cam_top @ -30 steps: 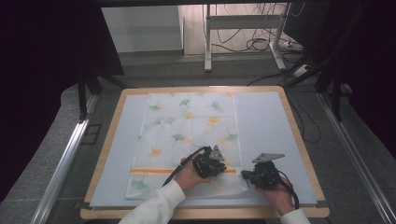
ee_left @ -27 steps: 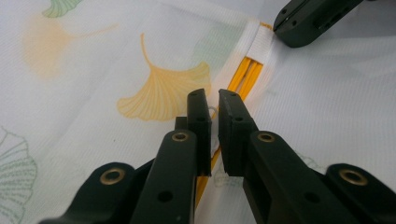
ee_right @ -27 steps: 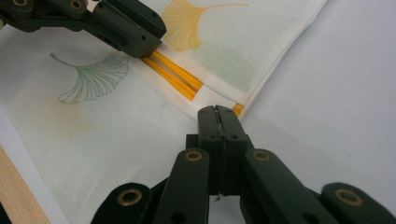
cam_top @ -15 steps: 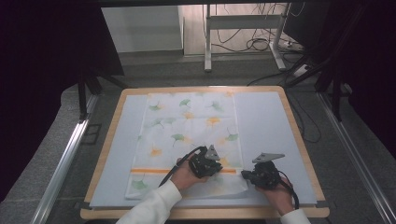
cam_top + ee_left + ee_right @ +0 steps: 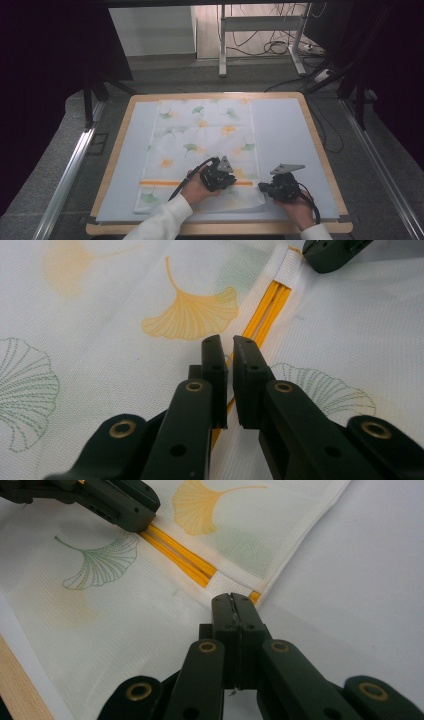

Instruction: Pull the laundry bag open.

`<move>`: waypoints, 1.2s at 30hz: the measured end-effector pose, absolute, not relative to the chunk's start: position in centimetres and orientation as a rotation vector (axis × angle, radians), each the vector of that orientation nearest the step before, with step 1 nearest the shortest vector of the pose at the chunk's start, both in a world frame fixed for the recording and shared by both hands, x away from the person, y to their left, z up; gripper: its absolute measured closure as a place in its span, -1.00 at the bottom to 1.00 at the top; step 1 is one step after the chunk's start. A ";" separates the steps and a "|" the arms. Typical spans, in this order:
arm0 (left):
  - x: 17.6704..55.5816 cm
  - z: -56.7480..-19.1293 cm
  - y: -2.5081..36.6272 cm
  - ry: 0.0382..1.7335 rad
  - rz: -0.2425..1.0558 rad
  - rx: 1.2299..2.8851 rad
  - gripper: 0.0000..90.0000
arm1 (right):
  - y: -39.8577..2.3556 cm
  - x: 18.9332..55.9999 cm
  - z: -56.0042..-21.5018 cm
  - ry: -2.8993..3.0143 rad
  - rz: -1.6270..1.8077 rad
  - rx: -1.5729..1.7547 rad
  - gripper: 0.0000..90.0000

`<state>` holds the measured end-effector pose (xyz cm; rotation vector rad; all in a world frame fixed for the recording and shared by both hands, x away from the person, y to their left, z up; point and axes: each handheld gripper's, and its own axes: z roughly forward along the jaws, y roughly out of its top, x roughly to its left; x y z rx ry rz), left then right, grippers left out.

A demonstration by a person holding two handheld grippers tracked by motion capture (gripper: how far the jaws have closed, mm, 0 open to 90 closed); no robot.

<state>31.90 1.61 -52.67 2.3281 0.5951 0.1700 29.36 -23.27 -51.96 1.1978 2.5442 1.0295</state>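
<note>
**Cloth handling: near right corner pinched, left gripper at the orange stripe**

Right gripper [image 5: 234,600]: jaws fully closed, with a thin edge of the ginkgo-print cloth [image 5: 205,145] apparently caught between them at the near right corner, just near of the orange stripe [image 5: 180,555]. In the high view the right gripper [image 5: 267,189] sat at that corner, and the fabric there looked slightly lifted and puckered.

Left gripper [image 5: 229,347]: jaws nearly closed, a narrow slit left between them, tips down on the orange stripe [image 5: 265,310]. Whether they pinched fabric could not be told; the stripe ran on under the tips. In the high view the left gripper [image 5: 225,177] lay on the cloth just left of the right one, near the cloth's near edge.

Cloth spread flat on the pale blue mat [image 5: 285,130] of the wooden-rimmed table [image 5: 117,145], centred, long axis running near to far.

Judged step: securing a hold along the near end, likely ahead of a fold or lift.

Next move, as judged: the left gripper needed a firm pinch before both hands lifted together, level, to avoid skewing the cloth or dragging it across the mat.
</note>
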 end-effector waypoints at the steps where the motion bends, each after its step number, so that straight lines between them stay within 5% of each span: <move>1: 31.9 -52.7 1.6 0.595 0.169 2.328 0.90 | -23.3 29.4 -52.0 2.544 1.029 1.197 0.99; 36: 31.7 -52.7 2.5 0.602 0.131 2.309 0.99 | -23.2 29.4 -52.0 2.546 1.030 1.197 0.99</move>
